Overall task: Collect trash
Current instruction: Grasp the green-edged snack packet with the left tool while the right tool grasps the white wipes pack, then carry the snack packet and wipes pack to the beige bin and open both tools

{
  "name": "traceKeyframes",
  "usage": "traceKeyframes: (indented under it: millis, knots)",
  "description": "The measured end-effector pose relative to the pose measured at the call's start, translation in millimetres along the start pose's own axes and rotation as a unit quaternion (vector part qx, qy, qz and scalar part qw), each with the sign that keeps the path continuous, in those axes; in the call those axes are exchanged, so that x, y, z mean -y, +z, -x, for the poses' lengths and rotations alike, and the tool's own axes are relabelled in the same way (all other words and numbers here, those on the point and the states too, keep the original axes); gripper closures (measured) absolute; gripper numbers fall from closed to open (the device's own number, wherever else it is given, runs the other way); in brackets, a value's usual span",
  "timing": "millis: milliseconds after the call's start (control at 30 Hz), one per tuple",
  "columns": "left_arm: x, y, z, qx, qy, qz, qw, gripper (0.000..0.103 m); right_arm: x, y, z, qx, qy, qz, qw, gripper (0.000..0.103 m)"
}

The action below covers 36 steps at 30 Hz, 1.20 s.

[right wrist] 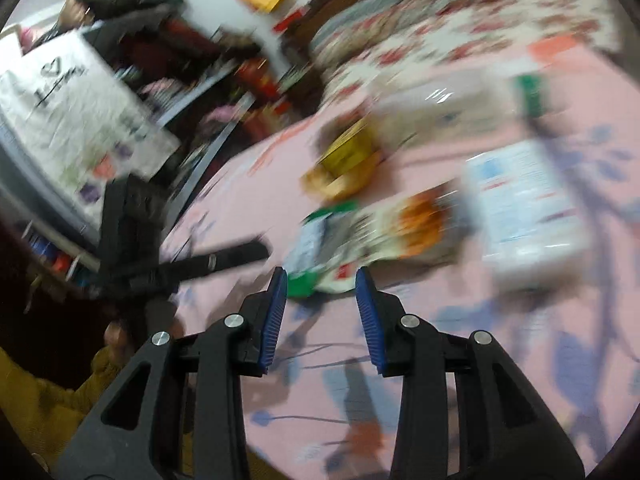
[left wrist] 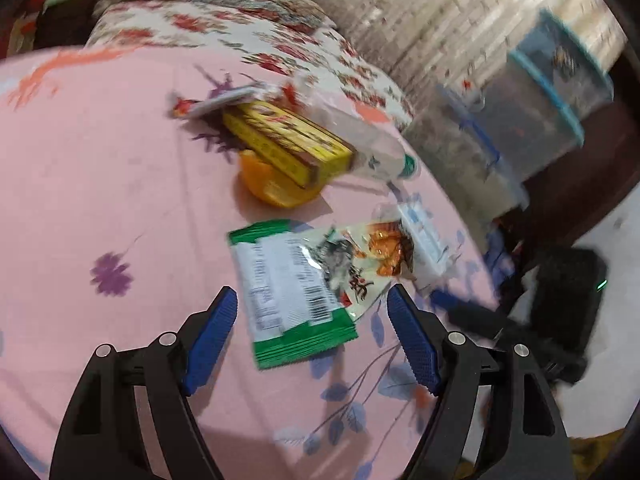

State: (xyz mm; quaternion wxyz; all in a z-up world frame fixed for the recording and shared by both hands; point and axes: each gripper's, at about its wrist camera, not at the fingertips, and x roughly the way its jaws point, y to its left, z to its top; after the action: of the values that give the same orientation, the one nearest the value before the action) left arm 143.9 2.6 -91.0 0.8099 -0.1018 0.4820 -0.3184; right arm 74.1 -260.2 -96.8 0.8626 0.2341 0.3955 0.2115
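Trash lies on a pink flowered bed sheet [left wrist: 100,168]. A green-edged snack wrapper [left wrist: 296,288] lies flat just ahead of my left gripper [left wrist: 312,304], which is open and empty, its blue pads on either side of the wrapper's near end. Behind it are a yellow box [left wrist: 288,140] resting on an orange cup [left wrist: 272,188], a clear plastic bottle [left wrist: 372,148] with a green cap, and a small white packet [left wrist: 424,236]. The right wrist view is blurred. My right gripper [right wrist: 322,292] is open and empty, just short of the same wrapper [right wrist: 340,240], with a white box [right wrist: 524,208] to the right.
Clear plastic storage bins with blue rims [left wrist: 552,92] stand past the bed's right edge, with a black device [left wrist: 568,296] on the floor. A flowered quilt [left wrist: 224,28] is piled at the far side. In the right wrist view, a black tripod-like stand [right wrist: 160,248] and cluttered shelves [right wrist: 80,120] are at left.
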Motion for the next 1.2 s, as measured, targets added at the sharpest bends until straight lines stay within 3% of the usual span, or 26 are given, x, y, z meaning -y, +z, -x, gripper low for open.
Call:
traceKeyframes:
  millis: [67, 133, 200, 267, 300, 367, 467, 567, 700, 767, 833, 1033, 1200]
  knots:
    - [16.2, -2.5, -10.5, -0.006, 0.048, -0.033, 0.9983, 0.014, 10.5, 2.7, 17.9, 0.033, -0.034, -0.012, 0.999, 0.047]
    - [25.1, -6.6, -21.9, -0.014, 0.086, -0.051, 0.9948, 0.012, 22.4, 2.4, 36.8, 0.077, -0.087, -0.019, 0.993, 0.019]
    - [25.6, -10.8, -30.2, -0.02, 0.107, -0.056, 0.9925, 0.012, 28.6, 3.0, 46.3, 0.094, -0.136, -0.009, 0.986, 0.013]
    - [29.3, -14.2, -30.5, -0.013, 0.129, -0.072, 0.989, 0.02, 32.7, 5.4, 44.8, 0.086, -0.16, 0.009, 0.983, 0.011]
    - [29.1, -15.4, -29.5, -0.01, 0.134, -0.077, 0.9879, 0.038, 34.5, 6.3, 43.1, 0.082, -0.168, 0.016, 0.982, 0.01]
    - [27.6, -17.4, -25.2, -0.009, 0.132, -0.085, 0.9875, 0.053, 40.9, 8.9, 34.9, 0.064, -0.179, 0.028, 0.981, 0.01]
    - [17.8, -19.9, -15.1, -0.008, 0.101, -0.071, 0.9923, 0.054, 45.3, 10.9, 19.7, 0.036, -0.185, 0.034, 0.981, 0.01]
    - [10.3, -22.5, -4.9, -0.003, 0.118, -0.062, 0.991, 0.054, 40.3, 10.5, -0.3, 0.013, -0.195, 0.048, 0.979, 0.01]
    - [0.1, -25.5, 8.6, 0.002, 0.11, -0.04, 0.9931, 0.054, 40.7, 9.7, -14.3, -0.013, -0.199, 0.046, 0.979, 0.011]
    - [-2.9, -27.2, 16.6, 0.009, 0.106, -0.033, 0.9938, 0.054, 39.7, 7.4, -15.4, -0.017, -0.199, 0.048, 0.979, 0.019]
    - [-2.8, -26.4, 22.8, 0.015, 0.099, -0.028, 0.9946, 0.054, 38.2, 5.6, -14.6, -0.015, -0.2, 0.053, 0.978, 0.04]
    - [7.0, -19.3, 27.2, 0.02, 0.063, -0.026, 0.9975, 0.054, 33.6, 0.1, -2.1, 0.011, -0.22, 0.058, 0.974, 0.044]
    - [29.6, -13.9, 20.8, 0.014, 0.04, -0.05, 0.9979, 0.054, 49.6, -2.1, 26.9, 0.048, -0.218, 0.011, 0.975, 0.044]
